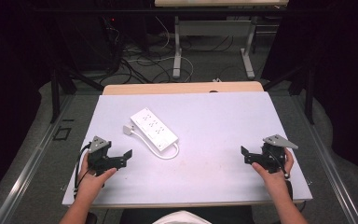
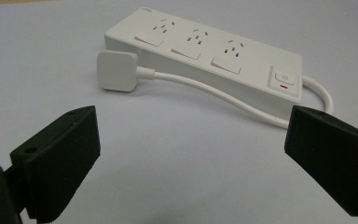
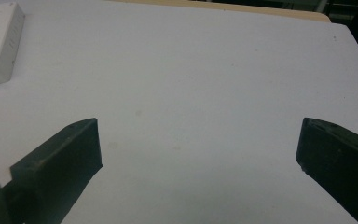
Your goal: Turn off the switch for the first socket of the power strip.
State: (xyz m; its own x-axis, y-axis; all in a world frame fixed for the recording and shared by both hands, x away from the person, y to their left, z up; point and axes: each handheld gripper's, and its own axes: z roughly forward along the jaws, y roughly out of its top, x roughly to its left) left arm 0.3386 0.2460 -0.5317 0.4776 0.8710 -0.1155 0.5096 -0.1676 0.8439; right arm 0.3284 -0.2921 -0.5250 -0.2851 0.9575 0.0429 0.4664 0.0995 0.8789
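The white power strip (image 1: 154,129) lies slantwise on the desk (image 1: 214,121), left of its middle, just ahead and to the right of my left tool (image 1: 123,157); that tool's jaws stand wide with nothing between them; the strip's plug (image 2: 117,71) rests beside its far end, the cord (image 2: 205,91) curling along the near side; my right tool (image 1: 248,155) hovers well apart near the right edge, jaws wide and bare; between the two tools the surface offers open room.
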